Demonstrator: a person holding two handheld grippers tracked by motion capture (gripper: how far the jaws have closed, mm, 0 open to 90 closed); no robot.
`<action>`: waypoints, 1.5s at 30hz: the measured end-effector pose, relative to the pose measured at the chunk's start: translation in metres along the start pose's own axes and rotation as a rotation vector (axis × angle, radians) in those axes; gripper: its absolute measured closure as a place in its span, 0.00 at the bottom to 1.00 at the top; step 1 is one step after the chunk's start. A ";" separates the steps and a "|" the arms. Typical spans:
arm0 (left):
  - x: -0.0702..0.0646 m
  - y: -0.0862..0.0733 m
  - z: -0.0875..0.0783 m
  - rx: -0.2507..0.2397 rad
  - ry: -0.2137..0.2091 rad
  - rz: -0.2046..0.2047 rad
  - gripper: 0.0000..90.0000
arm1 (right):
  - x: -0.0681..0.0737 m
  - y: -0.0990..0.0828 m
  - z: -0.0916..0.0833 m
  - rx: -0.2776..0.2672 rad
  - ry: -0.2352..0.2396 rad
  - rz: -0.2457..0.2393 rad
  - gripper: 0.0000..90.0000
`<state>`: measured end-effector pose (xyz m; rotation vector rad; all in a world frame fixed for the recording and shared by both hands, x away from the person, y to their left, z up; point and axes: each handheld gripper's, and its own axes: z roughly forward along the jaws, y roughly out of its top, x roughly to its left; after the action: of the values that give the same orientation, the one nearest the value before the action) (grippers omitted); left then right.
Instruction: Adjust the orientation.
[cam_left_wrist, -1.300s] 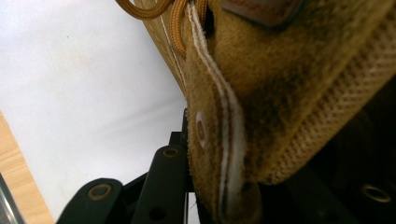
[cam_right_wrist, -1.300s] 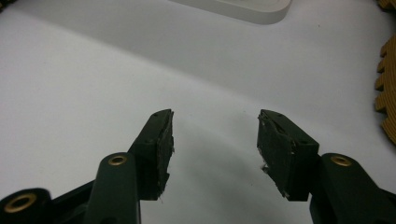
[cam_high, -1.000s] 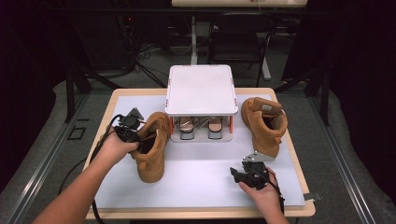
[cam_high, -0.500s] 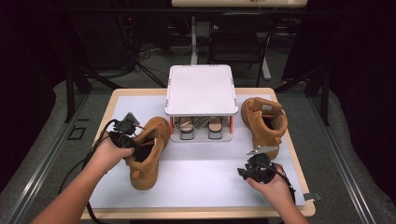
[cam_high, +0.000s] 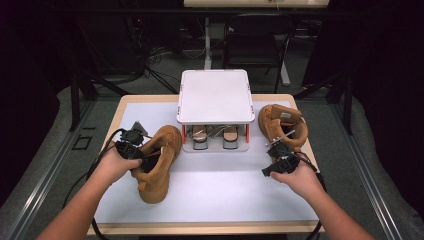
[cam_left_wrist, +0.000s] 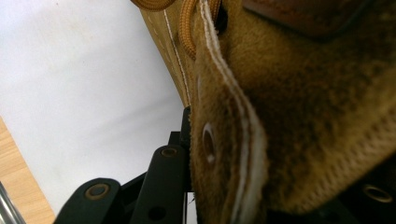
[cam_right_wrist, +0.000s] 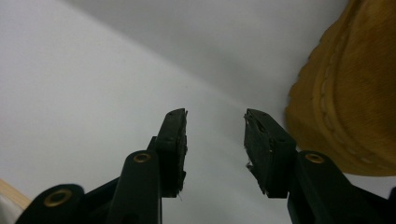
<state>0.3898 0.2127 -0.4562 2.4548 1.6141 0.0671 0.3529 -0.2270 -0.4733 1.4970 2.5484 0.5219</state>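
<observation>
A tan boot (cam_high: 159, 167) lies on the white mat (cam_high: 225, 195) at the left, toe toward the near edge. My left gripper (cam_high: 134, 150) is shut on its collar. In the left gripper view the suede eyelet flap (cam_left_wrist: 243, 140) sits between the jaws, against one black finger (cam_left_wrist: 168, 177). These jaws have just been opening a little with the flap still between them. The second tan boot (cam_high: 281, 124) stands at the right. My right gripper (cam_high: 279, 164) hovers just in front of it, open, nothing between its jaws (cam_right_wrist: 215, 140). They narrowed, then eased apart slightly. That boot's edge (cam_right_wrist: 350, 93) shows at the right.
A white-topped rack (cam_high: 215, 95) stands at the back middle of the table, with a pair of shoes (cam_high: 215, 136) on its lower shelf. The wooden table edge (cam_high: 200, 229) runs along the front. Dark floor and stands surround the table.
My right gripper has risen and moved away from the near edge toward the right boot, its jaws narrower than before. The left boot has shifted slightly toward the near edge with the left gripper.
</observation>
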 end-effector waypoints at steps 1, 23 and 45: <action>-0.001 0.000 0.000 0.004 0.002 0.000 0.85 | -0.002 0.003 -0.002 0.004 0.003 0.001 0.66; -0.004 0.001 0.002 0.002 0.032 0.002 0.84 | -0.034 0.066 -0.074 0.019 -0.083 0.055 0.66; -0.004 0.001 0.003 -0.001 0.034 0.008 0.84 | -0.055 0.087 -0.055 0.082 -0.142 0.124 0.65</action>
<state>0.3892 0.2080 -0.4583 2.4724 1.6176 0.1114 0.4352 -0.2481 -0.3931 1.6637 2.4083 0.3169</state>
